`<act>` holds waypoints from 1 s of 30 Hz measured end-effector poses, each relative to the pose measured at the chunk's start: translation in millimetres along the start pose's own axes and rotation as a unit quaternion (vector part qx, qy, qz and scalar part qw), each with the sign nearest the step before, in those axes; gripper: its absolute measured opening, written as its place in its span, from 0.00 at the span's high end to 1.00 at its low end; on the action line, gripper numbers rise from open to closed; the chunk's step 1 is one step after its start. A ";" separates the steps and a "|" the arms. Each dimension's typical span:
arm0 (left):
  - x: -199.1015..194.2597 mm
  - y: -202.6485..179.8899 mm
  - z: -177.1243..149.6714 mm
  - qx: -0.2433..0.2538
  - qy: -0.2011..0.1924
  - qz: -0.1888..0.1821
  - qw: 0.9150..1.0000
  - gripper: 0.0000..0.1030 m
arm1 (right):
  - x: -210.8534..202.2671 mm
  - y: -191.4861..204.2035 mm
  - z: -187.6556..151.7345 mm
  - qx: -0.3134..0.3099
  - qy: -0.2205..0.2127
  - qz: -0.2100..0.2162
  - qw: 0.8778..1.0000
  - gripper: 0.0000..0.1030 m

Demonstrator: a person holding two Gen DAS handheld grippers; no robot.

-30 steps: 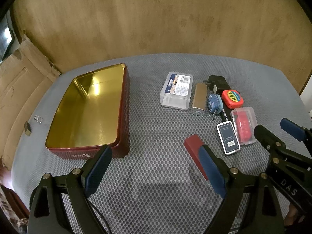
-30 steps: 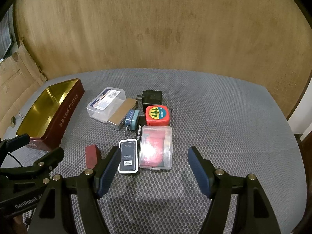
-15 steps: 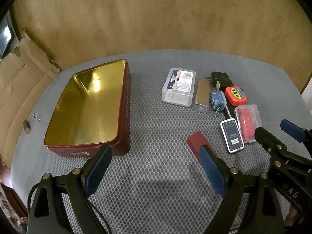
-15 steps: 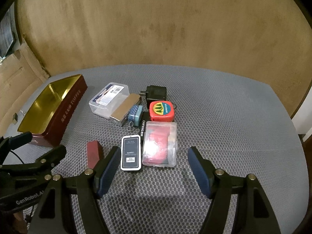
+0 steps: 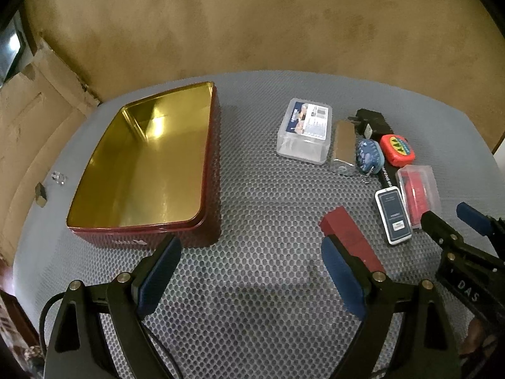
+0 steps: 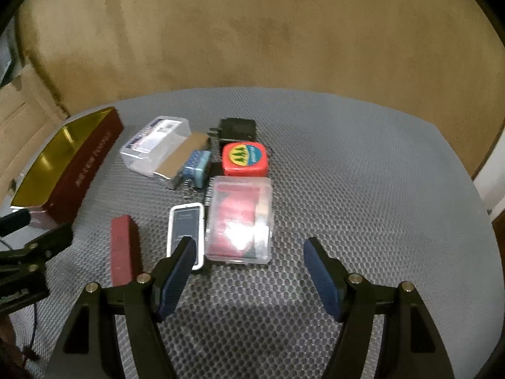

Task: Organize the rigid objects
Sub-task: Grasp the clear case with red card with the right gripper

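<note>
both tools, left tool and right tool, spread wide; right one's finger hides phone-like case corner.

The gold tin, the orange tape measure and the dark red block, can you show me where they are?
gold tin [image 5: 142,170], left wrist view, on its shiny gold floor.
orange tape measure [image 6: 244,159], right wrist view, on its round top label.
dark red block [image 6: 122,248], right wrist view, on its long top face.

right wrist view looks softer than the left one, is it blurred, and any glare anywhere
Right wrist view: yes, smeared overall, and a white hotspot washes out the clear plastic box with red contents. Left wrist view: sharp, with bright reflections on the gold inside of the open red tin.
</note>
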State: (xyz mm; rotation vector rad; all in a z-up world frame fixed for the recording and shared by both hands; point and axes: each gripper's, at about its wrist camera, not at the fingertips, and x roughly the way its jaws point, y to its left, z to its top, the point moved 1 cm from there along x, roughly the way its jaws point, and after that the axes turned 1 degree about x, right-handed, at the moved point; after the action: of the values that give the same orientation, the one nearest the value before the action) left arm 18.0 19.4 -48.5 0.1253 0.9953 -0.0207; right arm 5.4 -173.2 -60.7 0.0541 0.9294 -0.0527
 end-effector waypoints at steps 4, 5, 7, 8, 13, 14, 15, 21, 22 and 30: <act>4.5 1.6 -0.9 0.000 0.004 0.000 1.000 0.14 | 6.2 0.0 1.9 0.010 -0.008 0.003 1.000 0.30; 5.5 1.8 -0.7 0.000 0.004 -0.001 1.000 0.14 | 9.3 1.0 3.1 0.007 -0.005 0.001 1.000 0.30; 7.1 2.7 -0.7 0.000 0.005 -0.001 1.000 0.14 | 17.2 1.6 5.6 0.006 0.000 -0.006 1.000 0.30; 8.2 2.8 -0.6 0.001 0.005 -0.001 1.000 0.14 | 20.7 1.1 6.8 0.008 0.002 -0.007 1.000 0.30; 12.2 2.6 -0.5 0.003 0.007 0.000 1.000 0.14 | 30.6 0.0 13.6 0.023 -0.001 -0.001 1.000 0.30; 13.5 2.2 -0.2 0.003 0.008 0.001 1.000 0.14 | 31.2 0.0 14.7 0.025 -0.002 0.002 1.000 0.31; 14.5 1.7 -0.1 0.003 0.009 0.000 1.000 0.14 | 31.3 0.1 15.0 0.027 -0.002 0.011 1.000 0.38; 18.0 -3.8 -0.1 0.011 0.013 0.001 1.000 0.14 | 27.6 -2.6 10.2 0.036 0.003 0.020 0.999 0.46; 18.1 -4.9 -0.3 0.013 0.013 0.000 1.000 0.14 | 27.5 -4.5 9.4 0.038 0.005 0.022 0.999 0.46; 18.3 -10.6 -1.5 0.022 0.013 0.005 1.000 0.14 | 26.4 -1.3 6.3 0.012 0.005 0.003 1.000 0.46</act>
State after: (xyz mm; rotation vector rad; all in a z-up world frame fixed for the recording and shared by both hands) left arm 25.9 9.8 -65.6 0.1716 1.0210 -0.0332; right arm 26.2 -175.5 -78.1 0.0795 0.9380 -0.0583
